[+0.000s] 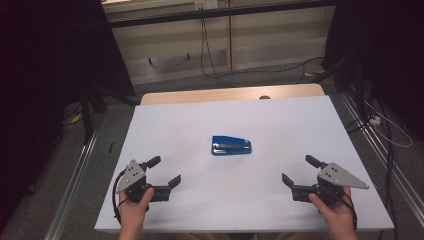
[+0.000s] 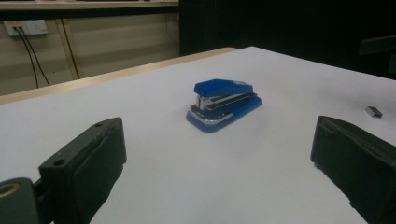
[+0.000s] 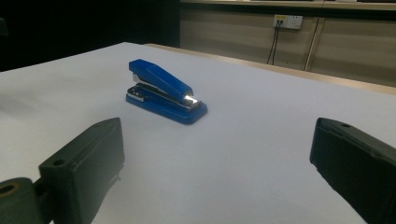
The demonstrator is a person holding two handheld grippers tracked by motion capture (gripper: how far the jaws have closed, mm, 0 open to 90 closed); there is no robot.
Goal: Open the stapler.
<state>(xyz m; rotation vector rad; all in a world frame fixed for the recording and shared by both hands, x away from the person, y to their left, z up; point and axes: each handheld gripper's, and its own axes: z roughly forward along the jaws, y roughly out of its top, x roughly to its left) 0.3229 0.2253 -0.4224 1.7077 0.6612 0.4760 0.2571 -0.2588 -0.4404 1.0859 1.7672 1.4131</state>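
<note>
The left gripper (image 1: 165,171) has its jaws spread wide, with nothing between them and nothing touched; it hovers over the near left part of the bench (image 1: 280,120). The right gripper (image 1: 300,171) is just as wide apart and empty, over the near right part. Each is held in a hand (image 1: 134,206) that comes in from the near edge, and each carries a grey three-cornered plate on top.

The stapler (image 1: 231,145) lies flat near the middle of the bench, between the two grippers and farther out, well apart from both. It is blue, glossy plastic, wedge-shaped, with a bright metal strip between its top and its base. In the left gripper view the stapler (image 2: 223,103) sits ahead between the black jaws; in the right gripper view the stapler (image 3: 164,91) sits ahead and to the left.

The bench top is a smooth, matt white sheet over a pale wooden board whose far edge shows. A small grey metal piece (image 2: 374,111) lies on the sheet, apart from the stapler. Nothing stands between either gripper and the stapler.
</note>
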